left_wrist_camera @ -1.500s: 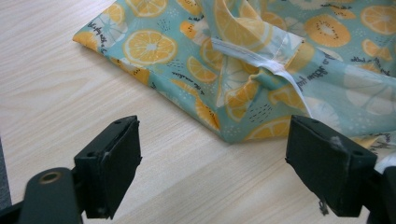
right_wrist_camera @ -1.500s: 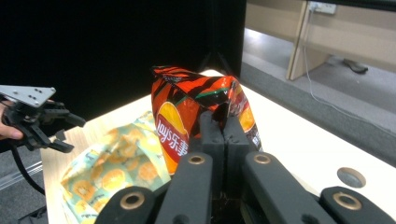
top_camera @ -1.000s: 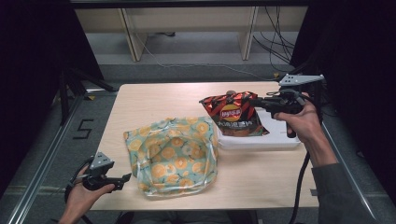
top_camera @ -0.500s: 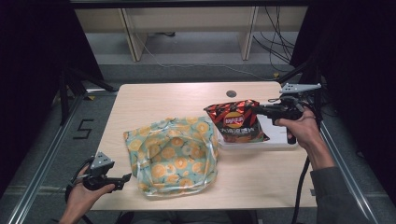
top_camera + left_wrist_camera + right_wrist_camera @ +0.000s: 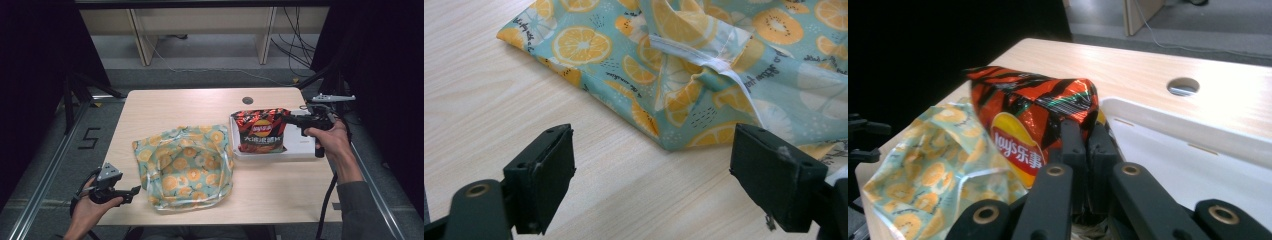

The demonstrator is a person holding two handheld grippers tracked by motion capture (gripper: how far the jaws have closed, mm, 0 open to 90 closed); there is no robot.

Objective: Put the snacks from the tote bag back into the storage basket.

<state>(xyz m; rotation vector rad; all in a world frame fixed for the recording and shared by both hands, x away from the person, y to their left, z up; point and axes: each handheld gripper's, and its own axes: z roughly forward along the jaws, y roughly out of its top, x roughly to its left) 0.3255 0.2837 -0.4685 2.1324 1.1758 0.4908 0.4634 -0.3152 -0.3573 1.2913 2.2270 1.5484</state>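
Now chip bag (image 5: 1033, 117) edge pinched, jaws closed

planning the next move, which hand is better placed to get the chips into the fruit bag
Right. Its claw is already shut on the chips, above the white tray, next to the bag. The left claw is open at the bag's corner, probably better used to hold it open.

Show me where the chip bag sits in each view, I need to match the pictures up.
High view: the chip bag is right of centre, over the white tray, its edge pinched by the right gripper.
Left gripper view: the fruit-print bag on the table, not the chip bag.
Right gripper view: chip bag at centre, above the shut jaws.
Shared landmark: the fruit-print bag.
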